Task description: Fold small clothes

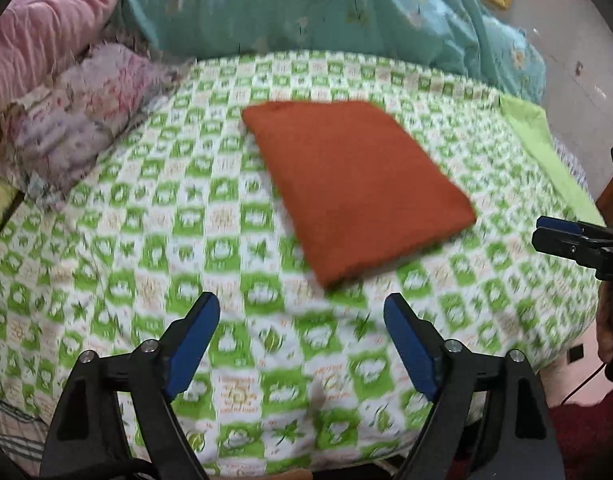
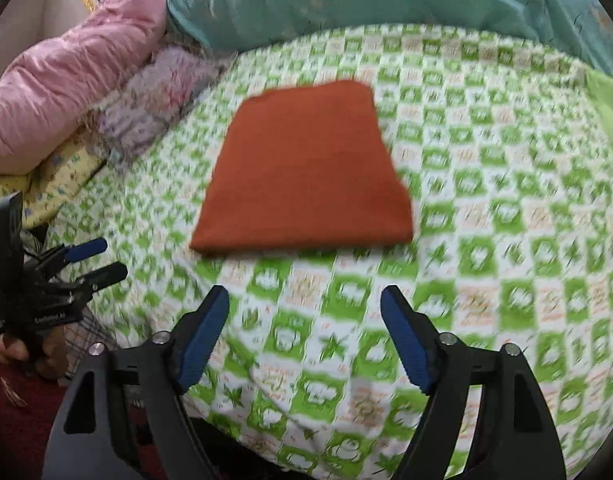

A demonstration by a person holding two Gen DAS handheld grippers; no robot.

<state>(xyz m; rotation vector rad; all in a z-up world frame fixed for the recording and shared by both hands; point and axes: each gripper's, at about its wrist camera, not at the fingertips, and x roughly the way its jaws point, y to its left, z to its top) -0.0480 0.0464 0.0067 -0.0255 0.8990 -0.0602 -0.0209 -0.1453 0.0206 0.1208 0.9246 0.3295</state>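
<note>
A rust-orange cloth (image 1: 354,184) lies folded into a flat rectangle on the green-and-white patterned bed sheet (image 1: 186,240); it also shows in the right wrist view (image 2: 306,168). My left gripper (image 1: 302,312) is open and empty, held above the sheet short of the cloth's near corner. My right gripper (image 2: 304,304) is open and empty, held above the sheet just short of the cloth's near edge. The right gripper also shows at the right edge of the left wrist view (image 1: 546,234). The left gripper shows at the left of the right wrist view (image 2: 106,258).
A teal quilt (image 1: 326,12) lies bunched along the far side of the bed. A pink quilt (image 1: 46,28) and a floral pillow (image 1: 86,112) sit at the far left. A light green cloth (image 1: 546,148) lies at the bed's right edge.
</note>
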